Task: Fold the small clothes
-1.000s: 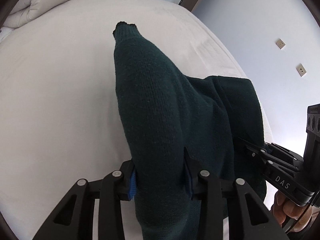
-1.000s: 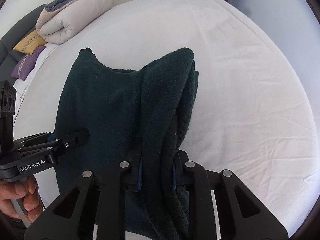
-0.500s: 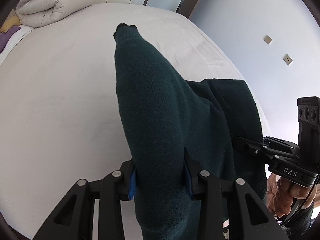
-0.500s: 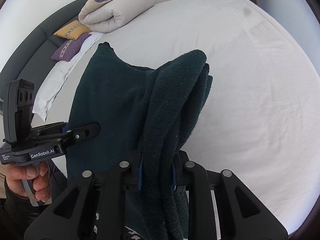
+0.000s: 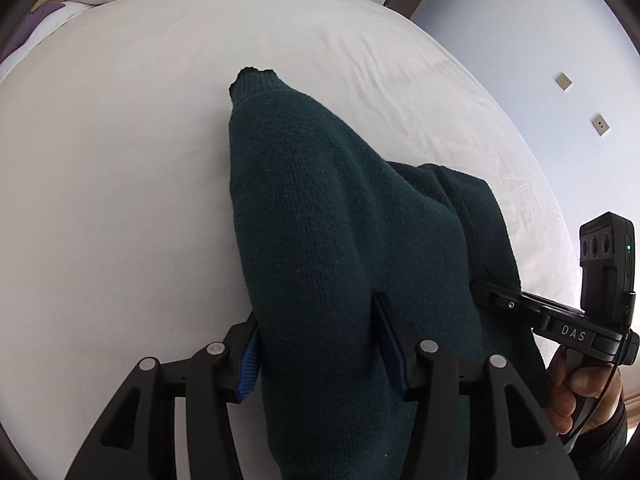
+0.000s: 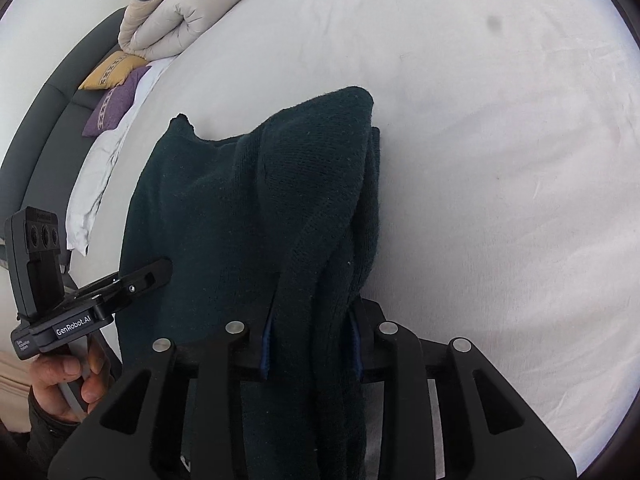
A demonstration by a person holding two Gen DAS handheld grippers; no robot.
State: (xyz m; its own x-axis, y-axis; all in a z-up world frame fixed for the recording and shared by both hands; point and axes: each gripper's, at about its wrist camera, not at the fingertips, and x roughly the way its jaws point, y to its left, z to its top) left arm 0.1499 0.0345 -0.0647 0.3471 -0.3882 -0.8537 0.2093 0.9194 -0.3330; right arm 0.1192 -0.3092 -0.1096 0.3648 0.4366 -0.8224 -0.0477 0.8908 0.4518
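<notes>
So the dark green knit sweater [image 5: 320, 240] hangs over the white bed [image 5: 120, 200], stretched between both tools. The left tool [image 5: 316, 328] is clamped on a thick bunch of the knit, the right tool [image 6: 310, 328] pinches a folded edge. Rolled duvet [image 6: 168, 24] and two pillows [image 6: 112, 92] sit by the headboard.

Sweater [image 6: 248, 216] hanging over bed [image 6: 500, 160]; duvet [image 6: 168, 24] lying at 11 o'clock, pillows [image 6: 114, 92] sitting beside it.
</notes>
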